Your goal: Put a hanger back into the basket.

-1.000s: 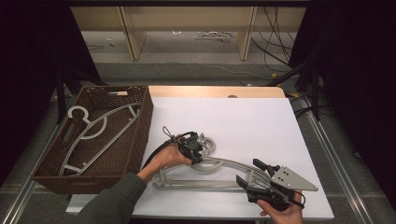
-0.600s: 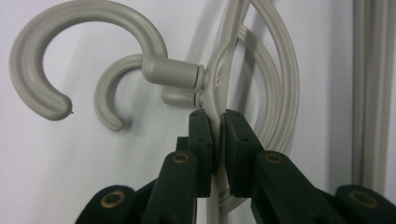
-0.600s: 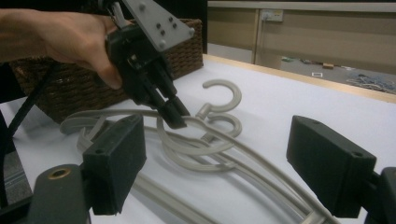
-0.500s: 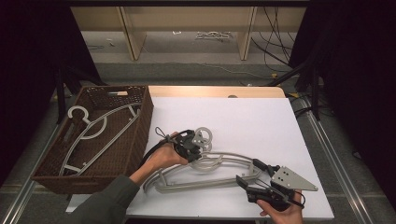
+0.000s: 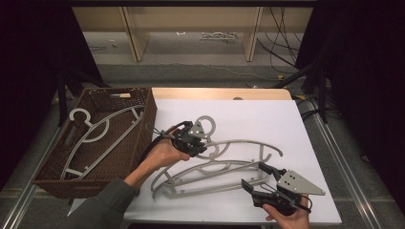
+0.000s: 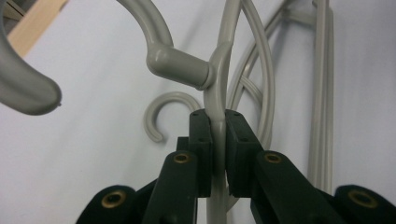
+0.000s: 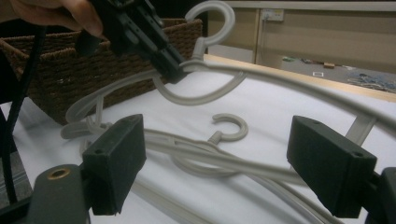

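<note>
At the table's left edge sat the basket [image 5: 143, 119], one hanger [image 5: 95, 136] already inside. Just right of it, the left gripper [image 5: 199, 145] had its jaws clamped on the neck of the top hanger [image 5: 248, 144], lifted clear of the white table [image 5: 286, 119] near the middle. A second hanger [image 5: 210, 179] lay flat beneath. The pinch looked thin and off-centre, so the hanger could swing, twist out, or snag the one below on the way across. At the near right, the right gripper [image 5: 253, 177] hung wide open, holding nothing. Against a second earlier, the top hanger had risen and tilted up off the table; the right gripper had barely shifted.
</note>
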Tool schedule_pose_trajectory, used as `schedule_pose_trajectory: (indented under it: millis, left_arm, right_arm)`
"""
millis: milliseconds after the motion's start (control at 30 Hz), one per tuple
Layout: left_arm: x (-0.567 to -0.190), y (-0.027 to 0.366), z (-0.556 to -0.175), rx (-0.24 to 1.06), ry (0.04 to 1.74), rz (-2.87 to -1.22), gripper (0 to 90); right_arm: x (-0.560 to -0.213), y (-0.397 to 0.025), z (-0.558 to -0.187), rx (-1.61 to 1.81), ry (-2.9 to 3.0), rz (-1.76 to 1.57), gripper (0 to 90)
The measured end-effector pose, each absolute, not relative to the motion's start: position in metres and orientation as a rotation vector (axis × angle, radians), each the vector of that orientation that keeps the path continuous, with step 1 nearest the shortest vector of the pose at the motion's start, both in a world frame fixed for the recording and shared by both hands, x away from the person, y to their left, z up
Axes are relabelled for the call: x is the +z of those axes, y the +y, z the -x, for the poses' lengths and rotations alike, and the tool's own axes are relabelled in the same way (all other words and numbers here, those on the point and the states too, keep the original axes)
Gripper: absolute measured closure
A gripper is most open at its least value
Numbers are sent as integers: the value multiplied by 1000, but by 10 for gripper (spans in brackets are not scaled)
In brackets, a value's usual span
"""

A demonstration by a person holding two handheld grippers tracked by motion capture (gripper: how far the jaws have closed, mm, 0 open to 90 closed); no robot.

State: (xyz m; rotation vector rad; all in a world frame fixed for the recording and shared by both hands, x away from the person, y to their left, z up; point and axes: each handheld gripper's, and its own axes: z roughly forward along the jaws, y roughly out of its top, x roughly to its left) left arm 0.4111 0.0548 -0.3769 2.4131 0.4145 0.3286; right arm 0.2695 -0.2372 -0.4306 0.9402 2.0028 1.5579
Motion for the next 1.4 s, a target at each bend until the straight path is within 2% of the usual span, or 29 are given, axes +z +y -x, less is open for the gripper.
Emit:
schedule_pose_trajectory:
  millis: [300, 767, 1100, 1400]
  left_arm:
    - [-349, 57, -415, 317, 461, -2316, 828]
    - [-315, 60, -419, 327, 462, -2278, 827]
    - [-286, 90, -423, 323, 537, -2224, 827]
    - [-261, 125, -426, 387, 588, -2198, 827]
  right_arm:
    - [-430, -237, -269, 1553, 2007, -944, 205]
    - [-431, -236, -269, 1577, 1990, -939, 205]
    - [-431, -236, -269, 1558, 2000, -936, 205]
    - [-432, -236, -270, 1577, 1996, -930, 205]
